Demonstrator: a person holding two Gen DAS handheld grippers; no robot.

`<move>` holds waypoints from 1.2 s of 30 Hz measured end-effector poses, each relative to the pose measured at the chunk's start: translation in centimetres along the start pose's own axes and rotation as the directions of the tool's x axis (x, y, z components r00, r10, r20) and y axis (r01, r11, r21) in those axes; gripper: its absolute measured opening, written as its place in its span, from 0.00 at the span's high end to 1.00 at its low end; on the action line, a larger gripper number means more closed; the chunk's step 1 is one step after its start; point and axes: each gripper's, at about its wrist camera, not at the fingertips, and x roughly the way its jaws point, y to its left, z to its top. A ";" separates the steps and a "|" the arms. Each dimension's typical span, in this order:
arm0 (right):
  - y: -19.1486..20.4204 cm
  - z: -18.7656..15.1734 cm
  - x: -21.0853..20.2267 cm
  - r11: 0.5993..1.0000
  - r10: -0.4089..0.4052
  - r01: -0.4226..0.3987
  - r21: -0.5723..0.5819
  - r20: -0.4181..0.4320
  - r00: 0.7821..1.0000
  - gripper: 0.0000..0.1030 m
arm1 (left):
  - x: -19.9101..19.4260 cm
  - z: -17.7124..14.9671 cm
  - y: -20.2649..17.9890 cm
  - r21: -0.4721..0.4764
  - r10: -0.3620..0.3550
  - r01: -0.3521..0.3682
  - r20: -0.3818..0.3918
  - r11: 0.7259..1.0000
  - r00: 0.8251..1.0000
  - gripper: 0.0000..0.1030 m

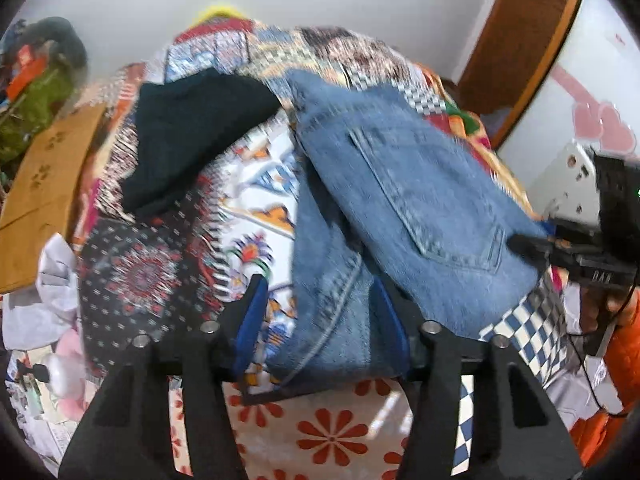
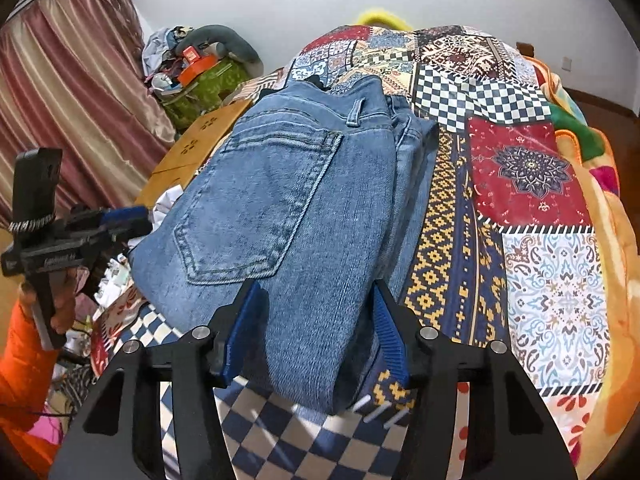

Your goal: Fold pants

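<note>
Blue jeans (image 2: 280,184) lie folded on a patchwork bedspread (image 2: 520,184), back pocket up. In the right wrist view my right gripper (image 2: 314,320) is shut on the near end of the folded denim, a blue pad pressing on each side. In the left wrist view my left gripper (image 1: 322,320) is shut on a thick fold of the jeans (image 1: 400,168) at their edge; its right pad lies against the cloth and its left pad meets it low down. Each gripper also shows in the other's view: the left gripper (image 2: 136,220) at the jeans' left edge, the right gripper (image 1: 524,244) at their right edge.
A black garment (image 1: 192,132) lies on the bed beyond the jeans. A tan board (image 2: 200,140), a full green bag (image 2: 200,84) and a pink curtain (image 2: 72,100) stand along the bed's left side. An orange sleeve (image 2: 24,360) holds the left gripper. A brown door (image 1: 516,40) is at the far right.
</note>
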 end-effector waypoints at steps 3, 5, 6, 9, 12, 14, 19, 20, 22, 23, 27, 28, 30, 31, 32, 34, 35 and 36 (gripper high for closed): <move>0.2 -0.1 0.0 0.999 -0.036 0.036 -0.026 0.017 0.999 0.67 | 1.2 -0.6 -0.5 0.018 0.024 -0.024 -0.001 1.000 1.000 0.56; -0.1 -0.3 0.1 0.998 -0.045 0.046 -0.040 0.019 0.999 0.72 | 1.2 -0.8 -0.1 -0.001 0.031 -0.031 0.005 1.000 1.000 0.56; -0.1 -0.3 0.1 0.998 -0.049 0.049 -0.049 0.017 0.999 0.73 | 1.1 -0.9 0.2 -0.014 0.040 -0.040 0.008 0.999 0.999 0.55; 0.3 -0.6 0.0 0.993 -0.081 0.083 -0.086 0.025 0.996 0.76 | 0.9 -1.8 0.9 -0.070 0.067 -0.066 0.014 0.995 0.998 0.55; 0.6 -0.6 -0.2 0.991 -0.089 0.090 -0.098 0.016 0.996 0.76 | 0.5 -1.7 0.6 -0.055 0.096 -0.095 0.021 0.994 0.995 0.55; 0.1 -0.1 -0.4 0.996 -0.061 0.060 -0.068 -0.008 0.998 0.76 | 0.1 -1.0 0.6 -0.047 0.106 -0.106 0.012 0.993 0.994 0.56; -1.0 1.4 -1.8 1.000 -0.022 0.021 -0.017 -0.007 1.000 0.75 | -2.0 2.0 1.6 -0.074 0.126 -0.121 0.066 0.990 0.990 0.56; -1.2 1.9 -2.1 0.999 -0.025 0.025 -0.020 0.006 1.000 0.75 | -2.3 3.0 1.9 -0.080 0.124 -0.117 0.089 0.990 0.988 0.56; -1.8 3.3 -2.5 1.000 -0.021 0.022 -0.017 0.040 0.999 0.73 | -2.6 5.2 2.4 -0.088 0.111 -0.101 0.119 0.991 0.987 0.56; -2.0 3.8 -2.5 1.000 -0.024 0.025 -0.017 0.052 0.998 0.68 | -2.4 6.0 2.5 -0.088 0.112 -0.102 0.126 0.991 0.986 0.56; -3.1 6.9 -1.5 0.998 -0.050 0.052 -0.027 0.088 0.995 0.65 | -0.9 9.7 2.0 -0.043 0.115 -0.110 0.148 0.993 0.982 0.47; -3.4 7.8 -0.9 0.998 -0.051 0.054 -0.028 0.089 0.995 0.65 | -0.1 10.7 1.5 -0.021 0.115 -0.113 0.153 0.993 0.981 0.40; -4.0 9.5 0.3 0.998 -0.044 0.047 -0.034 0.094 0.995 0.65 | 1.1 11.9 0.8 0.013 0.104 -0.108 0.169 0.994 0.980 0.31; -4.3 10.1 0.7 0.998 -0.041 0.045 -0.037 0.093 0.995 0.65 | 2.0 12.7 0.4 0.033 0.097 -0.104 0.168 0.994 0.981 0.29; -4.6 10.9 1.5 0.998 -0.038 0.042 -0.044 0.090 0.995 0.65 | 2.9 13.2 0.1 0.044 0.093 -0.102 0.160 0.994 0.983 0.29; -5.1 12.0 2.9 0.998 -0.040 0.044 -0.047 0.079 0.996 0.65 | 4.7 14.1 -0.5 0.069 0.077 -0.086 0.132 0.994 0.988 0.29; -5.4 12.7 4.1 0.998 -0.034 0.037 -0.044 0.064 0.997 0.65 | 5.5 14.4 -0.7 0.078 0.069 -0.078 0.120 0.994 0.990 0.29; -5.7 13.1 4.9 0.999 -0.026 0.028 -0.040 0.053 0.998 0.65 | 6.2 14.6 -1.0 0.085 0.065 -0.074 0.109 0.994 0.992 0.29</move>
